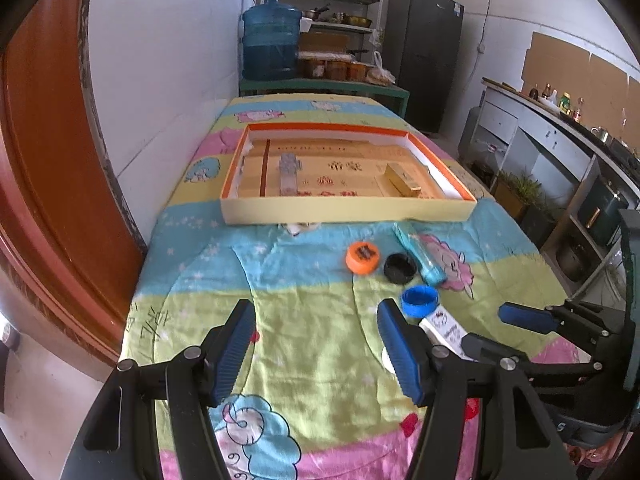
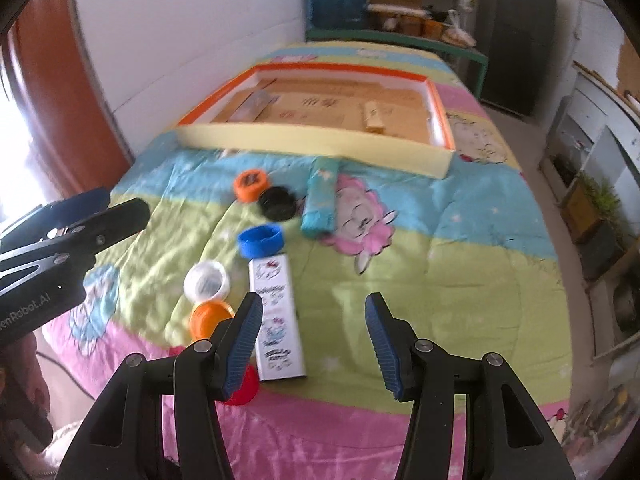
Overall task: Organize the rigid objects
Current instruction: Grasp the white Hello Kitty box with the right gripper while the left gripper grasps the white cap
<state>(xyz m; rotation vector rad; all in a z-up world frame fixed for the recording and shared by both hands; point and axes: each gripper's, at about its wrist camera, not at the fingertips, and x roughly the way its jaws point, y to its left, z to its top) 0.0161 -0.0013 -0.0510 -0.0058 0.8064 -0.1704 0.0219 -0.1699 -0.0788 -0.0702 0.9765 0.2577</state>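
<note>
Picking off the loose stuff one piece at a time is the move here, I reckon. Left tongs [image 1: 316, 350] are spread wide with nothing in them, hovering over bare quilt [image 1: 320, 360], so steer them toward the white cap [image 2: 207, 281] and orange cap [image 2: 210, 317]. Middle of the bed: blue ring [image 2: 260, 241], black lid [image 2: 277, 203], teal tube [image 2: 320, 204]. Right tongs [image 2: 314, 346] are parted and empty too; the white tin [image 2: 276, 320] lies just beside the left finger, so straddle it squarely. Everything probably goes in the orange-rimmed box [image 2: 312, 142] farther up.
</note>
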